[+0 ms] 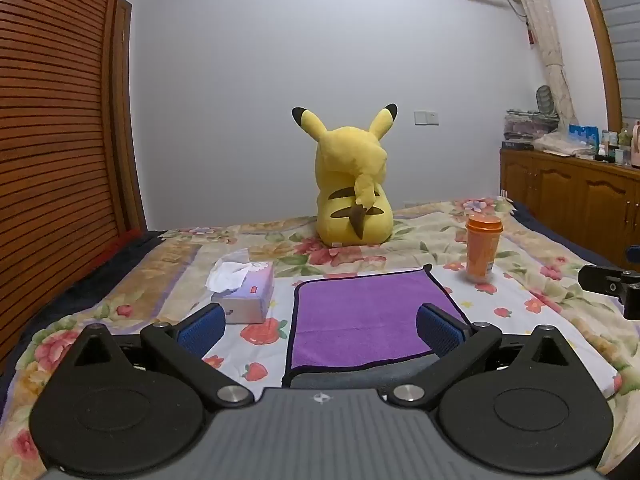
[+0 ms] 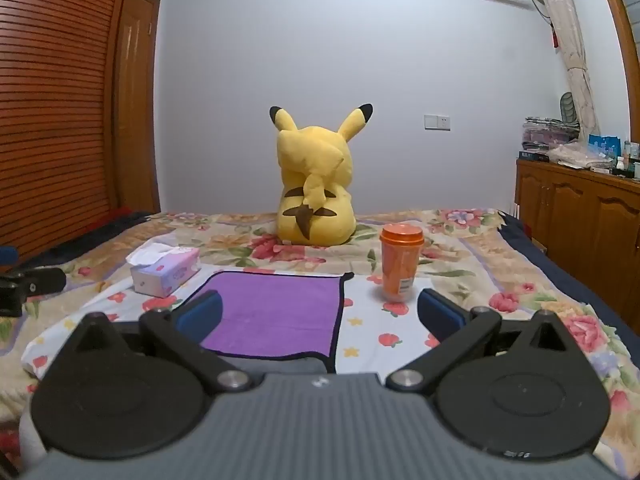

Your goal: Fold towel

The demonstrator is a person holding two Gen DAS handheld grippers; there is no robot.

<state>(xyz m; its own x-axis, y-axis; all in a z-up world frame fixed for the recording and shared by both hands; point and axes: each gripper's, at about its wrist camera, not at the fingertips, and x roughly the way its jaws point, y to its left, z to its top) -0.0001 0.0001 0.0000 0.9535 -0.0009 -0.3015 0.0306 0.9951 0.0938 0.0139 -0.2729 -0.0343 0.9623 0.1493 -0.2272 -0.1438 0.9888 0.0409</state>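
A purple towel (image 1: 360,316) with a dark border lies flat on the flowered bedspread; it also shows in the right wrist view (image 2: 276,312). A grey underside shows at its near edge. My left gripper (image 1: 320,330) is open, its blue pads above the towel's near left part, holding nothing. My right gripper (image 2: 320,316) is open and empty, above the towel's near right edge. The right gripper's body shows at the right edge of the left wrist view (image 1: 612,286), and the left gripper's body at the left edge of the right wrist view (image 2: 28,286).
A tissue box (image 1: 244,292) sits left of the towel and an orange cup (image 1: 483,252) to its right. A yellow plush toy (image 1: 352,184) sits behind. A wooden cabinet (image 1: 572,196) stands at right, a slatted wooden headboard (image 1: 52,160) at left.
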